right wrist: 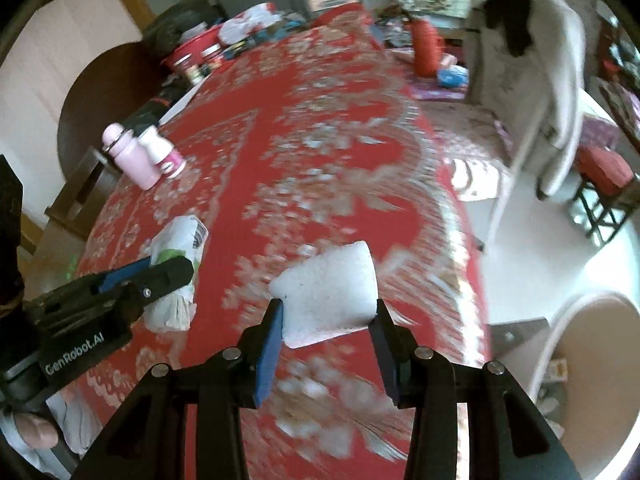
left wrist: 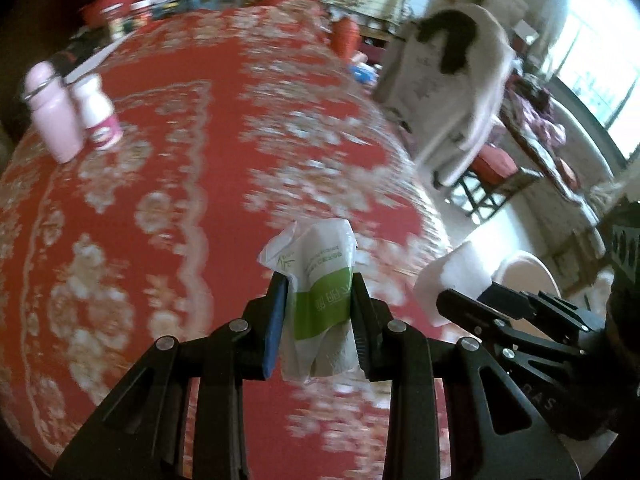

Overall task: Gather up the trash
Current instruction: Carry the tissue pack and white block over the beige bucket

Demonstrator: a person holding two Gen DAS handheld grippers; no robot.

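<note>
Left wrist view shows the left gripper (left wrist: 319, 280) clamping a wrapper (left wrist: 320, 296) above the tablecloth (left wrist: 180, 200) near its right edge, while only the right view shows the right gripper (right wrist: 329, 307) pinching foam (right wrist: 328, 300) beside a bin (right wrist: 560, 320).

A table under a red tablecloth with a pale floral pattern (right wrist: 320, 128) fills the room's middle. On its left side a pink bottle (left wrist: 54, 116) stands upright, touching a white bottle with a pink label (left wrist: 99, 114). At the far end sit a red basin (right wrist: 192, 50) and blurred clutter.
</note>
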